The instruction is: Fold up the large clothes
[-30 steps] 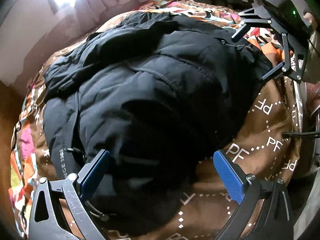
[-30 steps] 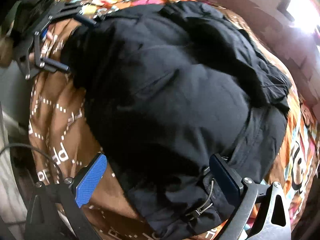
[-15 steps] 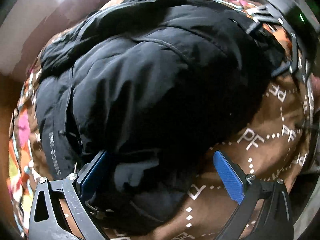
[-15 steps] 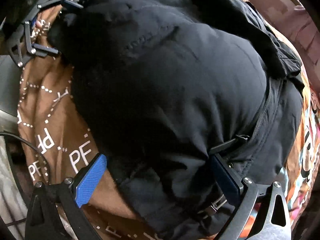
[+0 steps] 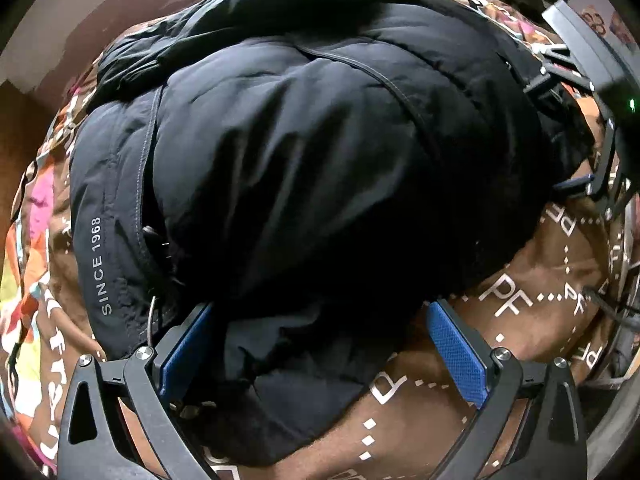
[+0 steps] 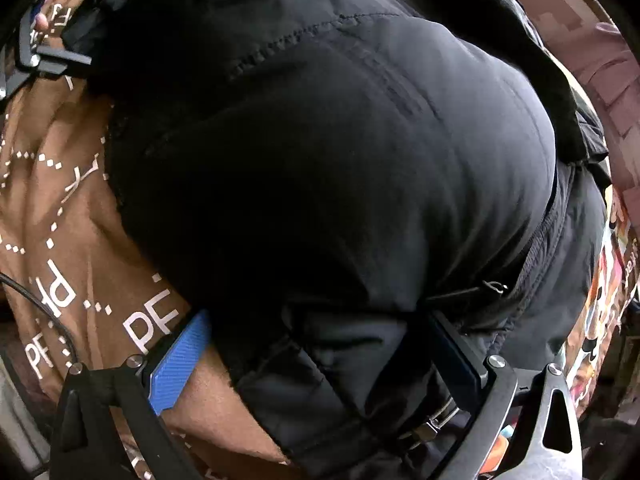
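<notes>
Brown "PF" print bedcover [image 5: 520,312], multicoloured patterned sheet [image 5: 28,280] (beside it), black cable [image 6: 44,304]

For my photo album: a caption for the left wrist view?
Open left gripper straddling a puffy black jacket on a brown blanket.

Both wrist views look down, very close, over spread fingers; share black jacket [image 5: 320,160] [image 6: 340,160] ahead.
</notes>
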`<state>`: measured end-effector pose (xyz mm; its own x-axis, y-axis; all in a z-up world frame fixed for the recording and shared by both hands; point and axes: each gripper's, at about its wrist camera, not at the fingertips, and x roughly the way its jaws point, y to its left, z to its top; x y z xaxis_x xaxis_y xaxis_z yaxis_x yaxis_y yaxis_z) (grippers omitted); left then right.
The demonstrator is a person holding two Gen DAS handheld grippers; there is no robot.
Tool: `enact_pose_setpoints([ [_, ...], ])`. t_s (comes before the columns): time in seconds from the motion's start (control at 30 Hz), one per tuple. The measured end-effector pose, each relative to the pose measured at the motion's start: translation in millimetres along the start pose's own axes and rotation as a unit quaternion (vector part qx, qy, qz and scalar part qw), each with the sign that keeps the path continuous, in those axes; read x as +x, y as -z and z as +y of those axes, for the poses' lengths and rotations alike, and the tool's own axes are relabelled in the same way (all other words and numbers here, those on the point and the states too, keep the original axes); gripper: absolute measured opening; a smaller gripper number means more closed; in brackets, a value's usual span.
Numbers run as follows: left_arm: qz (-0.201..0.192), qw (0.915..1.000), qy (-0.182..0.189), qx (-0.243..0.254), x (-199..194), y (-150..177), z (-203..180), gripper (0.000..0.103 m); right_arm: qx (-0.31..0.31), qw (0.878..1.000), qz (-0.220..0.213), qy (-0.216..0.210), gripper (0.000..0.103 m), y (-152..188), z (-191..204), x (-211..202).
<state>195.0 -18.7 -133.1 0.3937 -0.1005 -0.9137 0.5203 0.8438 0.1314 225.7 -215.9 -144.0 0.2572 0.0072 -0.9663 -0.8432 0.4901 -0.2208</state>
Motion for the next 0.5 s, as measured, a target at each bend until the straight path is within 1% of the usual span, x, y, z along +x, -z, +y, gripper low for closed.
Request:
enact_pose_setpoints([
  [0.03,0.0,1.0,-0.003,0.009,1,0,0,0.101,-0.002,1.0,-0.002,-0.004,0.103,-1,-1,0],
  [0.1,0.006,0.9982,-0.034,0.049,8,5,-12,0.101,-0.015,1.0,-0.009,-0.008,0.103,1,0,-3],
  [0.17,0.01,0.9947,-0.062,0.082,15,10,-23,0.101,-0.015,1.0,-0.01,0.001,0.103,2,5,-1],
  [0.2,0.012,0.9931,-0.073,0.091,18,11,-26,0.101,-0.008,1.0,-0.006,0.008,0.103,5,8,1],
  [0.27,0.014,0.9919,-0.082,0.095,19,12,-28,0.101,-0.005,1.0,0.0,0.021,0.103,5,11,4],
  [0.37,0.012,0.993,-0.079,0.087,18,12,-24,0.101,0.006,0.999,0.002,0.036,0.103,-1,13,8],
  [0.43,0.01,0.9935,-0.075,0.085,18,11,-22,0.101,0.011,0.999,-0.004,0.042,0.097,-5,12,6],
  [0.47,0.009,0.9935,-0.074,0.086,18,11,-24,0.101,0.013,0.999,-0.01,0.044,0.086,-7,11,3],
  [0.5,0.008,0.9933,-0.073,0.089,18,9,-26,0.101,0.016,0.999,-0.016,0.046,0.072,-10,7,0],
])
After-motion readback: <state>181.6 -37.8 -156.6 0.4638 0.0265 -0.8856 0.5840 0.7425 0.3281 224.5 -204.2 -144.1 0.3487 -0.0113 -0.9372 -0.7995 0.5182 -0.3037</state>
